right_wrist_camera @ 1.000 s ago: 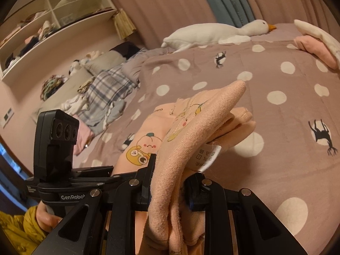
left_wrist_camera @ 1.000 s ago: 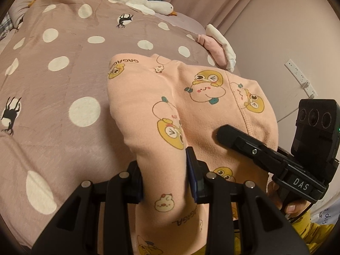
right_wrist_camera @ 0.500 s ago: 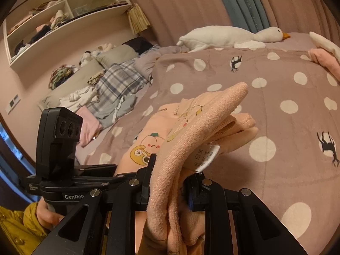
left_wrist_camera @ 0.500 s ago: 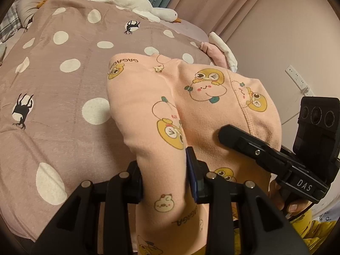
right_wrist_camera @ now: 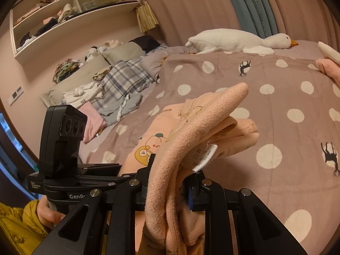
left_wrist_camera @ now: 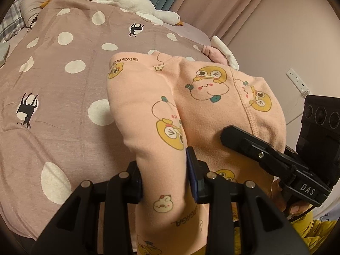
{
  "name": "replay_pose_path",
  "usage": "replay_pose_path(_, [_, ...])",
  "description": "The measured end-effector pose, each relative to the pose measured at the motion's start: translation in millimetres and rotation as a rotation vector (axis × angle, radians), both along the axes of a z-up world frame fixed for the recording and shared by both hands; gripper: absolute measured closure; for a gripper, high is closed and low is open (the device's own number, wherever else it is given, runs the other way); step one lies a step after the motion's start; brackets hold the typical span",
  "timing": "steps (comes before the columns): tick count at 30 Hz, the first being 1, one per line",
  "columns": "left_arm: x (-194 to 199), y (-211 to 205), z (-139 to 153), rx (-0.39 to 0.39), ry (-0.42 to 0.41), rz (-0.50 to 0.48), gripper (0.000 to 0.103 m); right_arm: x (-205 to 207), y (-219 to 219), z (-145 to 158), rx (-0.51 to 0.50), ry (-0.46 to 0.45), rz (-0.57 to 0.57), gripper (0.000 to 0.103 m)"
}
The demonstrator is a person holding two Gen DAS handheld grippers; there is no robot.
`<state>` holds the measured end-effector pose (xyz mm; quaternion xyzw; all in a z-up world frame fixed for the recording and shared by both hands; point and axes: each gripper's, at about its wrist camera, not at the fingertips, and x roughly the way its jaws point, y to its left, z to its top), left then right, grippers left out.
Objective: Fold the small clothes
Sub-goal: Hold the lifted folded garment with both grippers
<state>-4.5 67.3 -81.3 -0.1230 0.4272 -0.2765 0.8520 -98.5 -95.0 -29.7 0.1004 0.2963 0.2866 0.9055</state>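
Note:
A small peach garment (left_wrist_camera: 204, 97) printed with yellow cartoon animals is held up over the polka-dot bed cover (left_wrist_camera: 53, 89). My left gripper (left_wrist_camera: 164, 182) is shut on one bunched edge of it. My right gripper (right_wrist_camera: 167, 182) is shut on the other edge, where a white care label (right_wrist_camera: 205, 157) sticks out. The right gripper also shows in the left wrist view (left_wrist_camera: 274, 157), at the garment's right side. The left gripper shows in the right wrist view (right_wrist_camera: 70, 165), at the lower left. The garment's far end rests on the cover (right_wrist_camera: 286, 97).
A white plush goose (left_wrist_camera: 131, 2) lies at the head of the bed. A folded pink and white garment (left_wrist_camera: 221, 51) sits at the far right edge. Plaid bedding and loose clothes (right_wrist_camera: 110, 89) lie to the left, under a wall shelf (right_wrist_camera: 70, 6).
Both grippers, still shut on the garment, have drawn back and tilted, so more of the bed and the goose show. The garment's hang is much the same.

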Motion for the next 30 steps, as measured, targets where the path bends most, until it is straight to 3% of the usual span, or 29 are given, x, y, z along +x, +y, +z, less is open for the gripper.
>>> replay_pose_path(30, [2.6, 10.0, -0.5, 0.015, -0.002, 0.017, 0.071, 9.2, 12.3, -2.7, -0.010, 0.010, 0.018, 0.079])
